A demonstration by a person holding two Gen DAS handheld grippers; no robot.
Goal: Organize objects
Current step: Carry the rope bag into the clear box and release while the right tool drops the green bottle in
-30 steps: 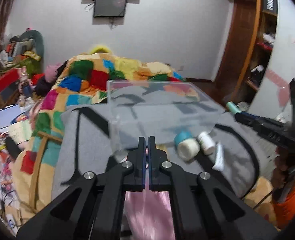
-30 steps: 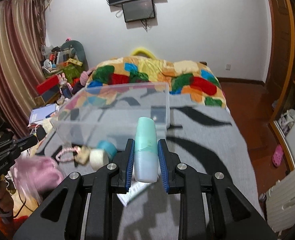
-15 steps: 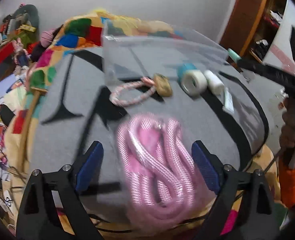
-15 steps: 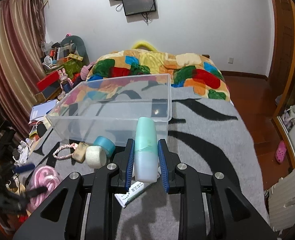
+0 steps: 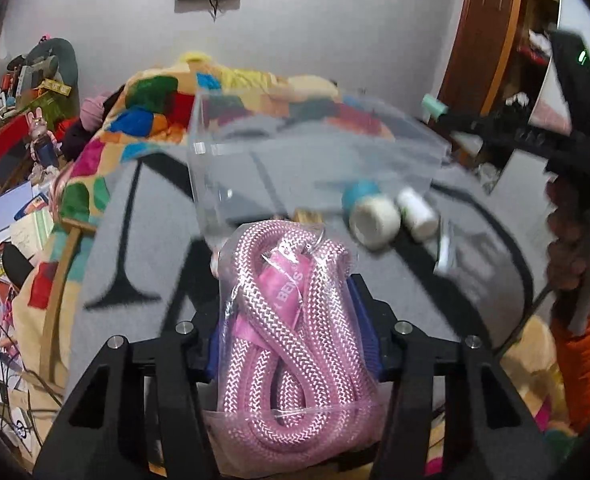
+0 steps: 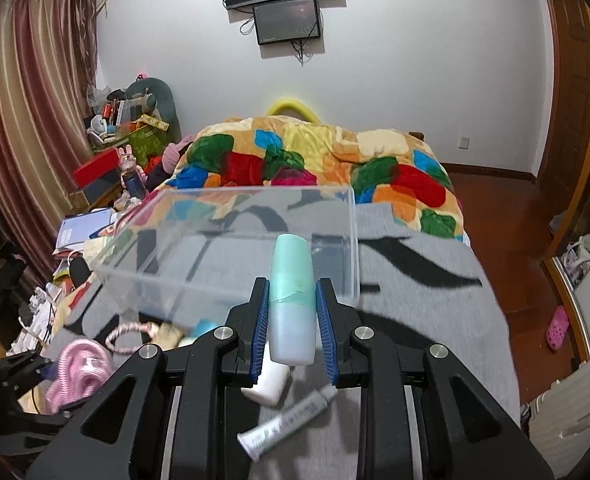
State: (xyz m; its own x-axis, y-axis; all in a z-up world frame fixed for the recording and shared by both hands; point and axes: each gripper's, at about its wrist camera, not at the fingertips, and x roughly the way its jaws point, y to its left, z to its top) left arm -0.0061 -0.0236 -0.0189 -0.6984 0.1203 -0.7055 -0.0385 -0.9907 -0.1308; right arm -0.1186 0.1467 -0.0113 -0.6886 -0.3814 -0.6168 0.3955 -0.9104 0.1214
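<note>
Both grippers look loaded and ready to carry their things to the box, so the step in hand seems to be the transfer. Nearest in the left wrist view, the left gripper [image 5: 291, 336] is closed partway on a coil of pink braided rope in a clear plastic bag [image 5: 291, 320], its blue pads pressing the bag's sides. The right gripper [image 6: 293, 320] is clamped around a pale green cylindrical bottle with a frosted lower half [image 6: 292, 300], which stands upright between its fingers.

Loose on the grey blanket with black stripes [image 6: 435, 312] lie a small white tube with printed text [image 6: 291, 424], a white squat bottle [image 6: 269, 384], a white jar with a teal base [image 5: 369, 214] and a pink and white rope ring [image 6: 129, 332].

Just beyond them sits the clear, empty-looking rectangular plastic box [image 6: 231, 248], open at the top, on the same blanket.

The next move probably calls for lifting each load over the near rim and letting go only once it is inside; the bagged rope is soft and bulky, so it may sag or snag on the wall
</note>
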